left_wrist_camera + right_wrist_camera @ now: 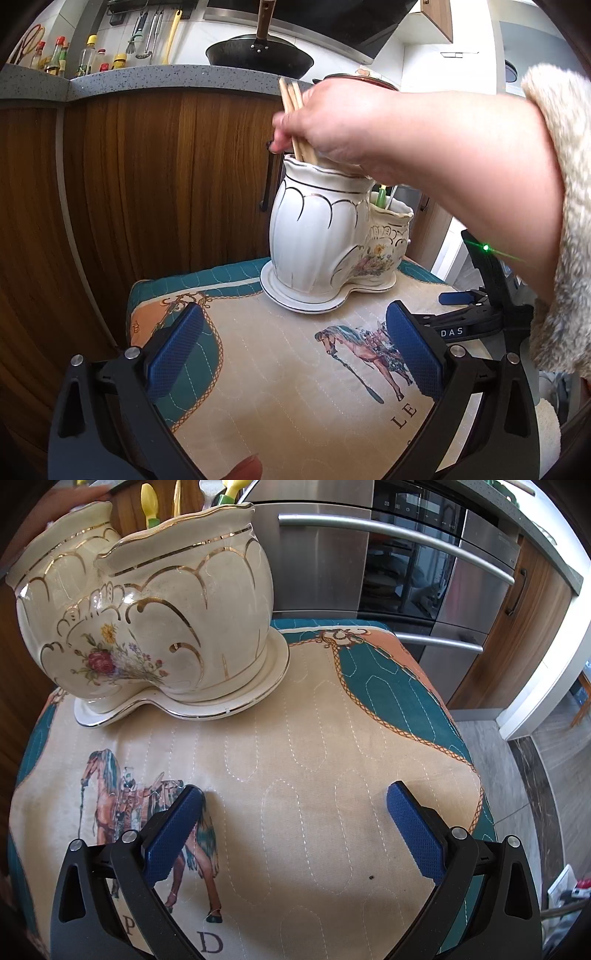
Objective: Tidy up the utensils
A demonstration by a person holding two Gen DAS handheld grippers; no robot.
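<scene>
Chopsticks (295,122) light, stiff, slick: pinch mid-shaft. Now bunched in a bare hand (332,125) over the ceramic holder (317,229). Both hand-held grippers (291,354) (295,830) spread apart, empty, near the holder.

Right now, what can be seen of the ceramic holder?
The holder is cream glazed ceramic with gold scalloped lines and a painted flower bouquet. It has two joined compartments, one taller, and stands upright on a matching gold-rimmed saucer on the cloth. A bare hand lowers chopsticks into the taller compartment; green-and-yellow utensils stick out of the shorter.
</scene>
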